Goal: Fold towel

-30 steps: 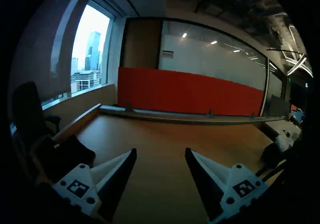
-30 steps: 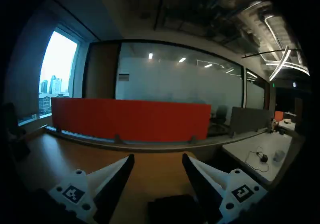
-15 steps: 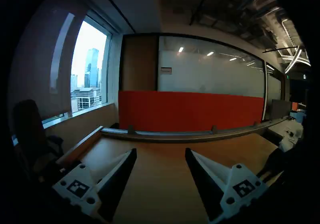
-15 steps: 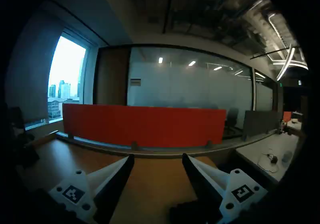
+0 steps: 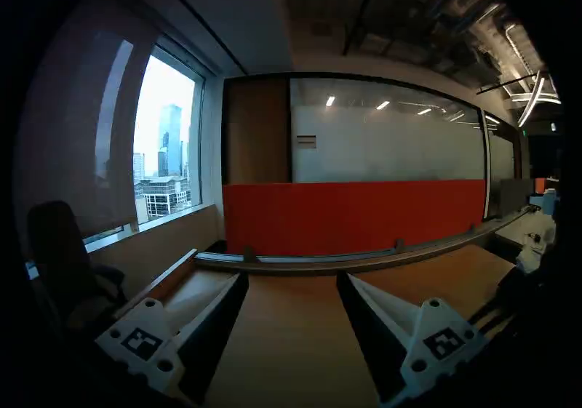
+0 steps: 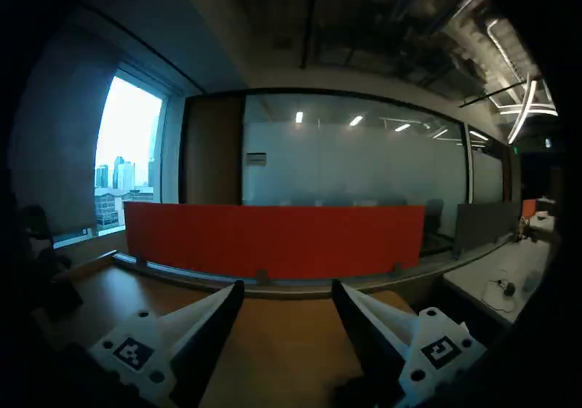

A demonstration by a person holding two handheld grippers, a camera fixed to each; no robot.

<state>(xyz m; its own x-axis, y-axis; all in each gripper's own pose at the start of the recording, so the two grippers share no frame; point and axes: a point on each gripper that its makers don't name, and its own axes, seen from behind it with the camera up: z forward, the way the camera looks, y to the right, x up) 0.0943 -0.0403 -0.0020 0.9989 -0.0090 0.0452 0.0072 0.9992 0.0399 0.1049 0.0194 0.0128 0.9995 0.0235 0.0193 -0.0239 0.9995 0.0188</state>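
The left hand-held gripper (image 5: 291, 286) is released, its two fingers spread wide with nothing between them, and it is held level above a wooden table (image 5: 291, 357). Straight ahead of it a red partition (image 5: 353, 215) runs along the table's far edge. A window (image 5: 164, 150) lies to its left and a dark chair (image 5: 58, 262) nearer on the same side.

The right hand-held gripper (image 6: 286, 290) is likewise released and grasps nothing. The same table (image 6: 284, 342) and red partition (image 6: 276, 237) lie ahead of it. Low beside its right finger sits a dark shape (image 6: 353, 395), too dim to tell whether it is the towel.
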